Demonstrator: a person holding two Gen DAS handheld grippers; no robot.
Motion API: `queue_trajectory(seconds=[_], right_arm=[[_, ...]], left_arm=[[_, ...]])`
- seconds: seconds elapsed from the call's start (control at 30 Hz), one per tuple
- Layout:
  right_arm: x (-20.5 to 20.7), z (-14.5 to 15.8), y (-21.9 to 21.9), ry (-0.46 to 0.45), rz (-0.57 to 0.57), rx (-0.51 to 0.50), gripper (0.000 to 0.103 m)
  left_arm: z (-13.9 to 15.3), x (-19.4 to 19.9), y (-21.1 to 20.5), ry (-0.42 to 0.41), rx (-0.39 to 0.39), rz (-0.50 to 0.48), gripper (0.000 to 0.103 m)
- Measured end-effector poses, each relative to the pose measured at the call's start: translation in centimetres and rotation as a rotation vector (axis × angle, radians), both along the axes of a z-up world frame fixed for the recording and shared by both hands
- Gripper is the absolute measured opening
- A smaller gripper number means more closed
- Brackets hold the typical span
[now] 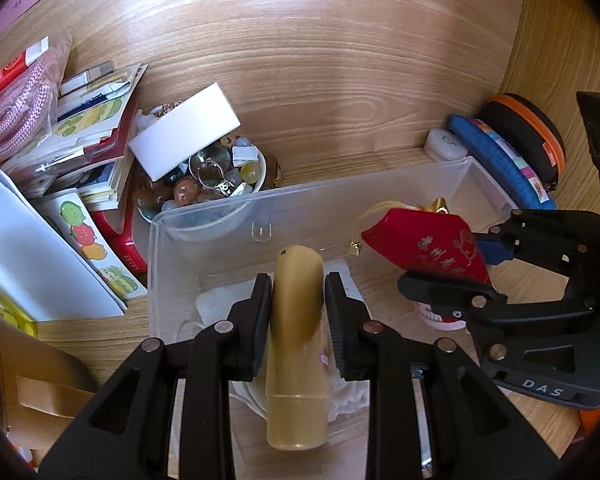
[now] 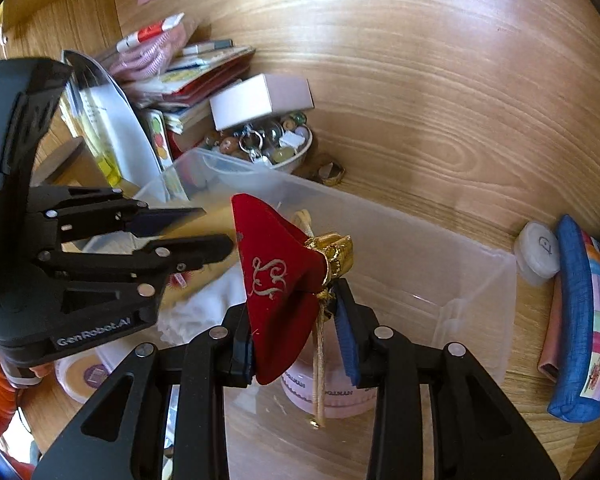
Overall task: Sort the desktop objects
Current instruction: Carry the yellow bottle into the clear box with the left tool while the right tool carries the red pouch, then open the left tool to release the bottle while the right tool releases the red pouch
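Over the clear bin, two items are held for deposit.

Item 1: gold tube. Clamped between the jaws of the left gripper, the pads pressed flat on both its sides, cap end towards the camera. It hangs above a white cloth lying on the bin floor.

Item 2: red pouch, gold-tied neck and tassel cord hanging loose. It is seen between the jaws of the right gripper, one pad against the cloth, the blue pad close on the other side; a light pinch is judged, the jaws only slightly parted. A pink jar stands directly below it in the bin.

Handling note: both items are best lowered well inside the walls before release. The tube should be laid on the cloth so that rolling is checked. The pouch should be set beside the jar, not on it, with the cord kept clear of the rim.

Surroundings: bowl of beads behind the bin, white box on it, books to one side, blue case on the wooden surface.
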State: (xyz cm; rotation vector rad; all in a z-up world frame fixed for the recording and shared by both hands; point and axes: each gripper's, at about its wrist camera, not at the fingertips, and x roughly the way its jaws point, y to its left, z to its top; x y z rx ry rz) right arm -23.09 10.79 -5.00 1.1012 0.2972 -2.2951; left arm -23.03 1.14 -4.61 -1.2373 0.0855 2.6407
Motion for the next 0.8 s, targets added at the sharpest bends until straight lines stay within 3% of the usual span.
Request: queue_trajectory(seconds=[0.3,0.37,0.47,0.8], right_arm=[[-0.3,-1.2,-0.3,-0.025,-0.004,0.022,0.032],[-0.3,-1.3,-0.3,-0.022,-0.005,0.03,0.032],[-0.1,-1.3,-0.3,-0.022,-0.001,0.034,0.039],[1.1,-0.3,0.6,0.037,-0.021,0.055,0.064]], left_arm=[[-0.1,0.1,0.2,0.013,-0.024,-0.003,0.027],[-0.3,0.1,0.4,0.013,-0.033,0.002,0.031],[-0.3,0.2,0.5,0.015,-0.047,0.007,0.043],[0.0,0.3,0.2,0.034,-0.086,0.028,0.057]])
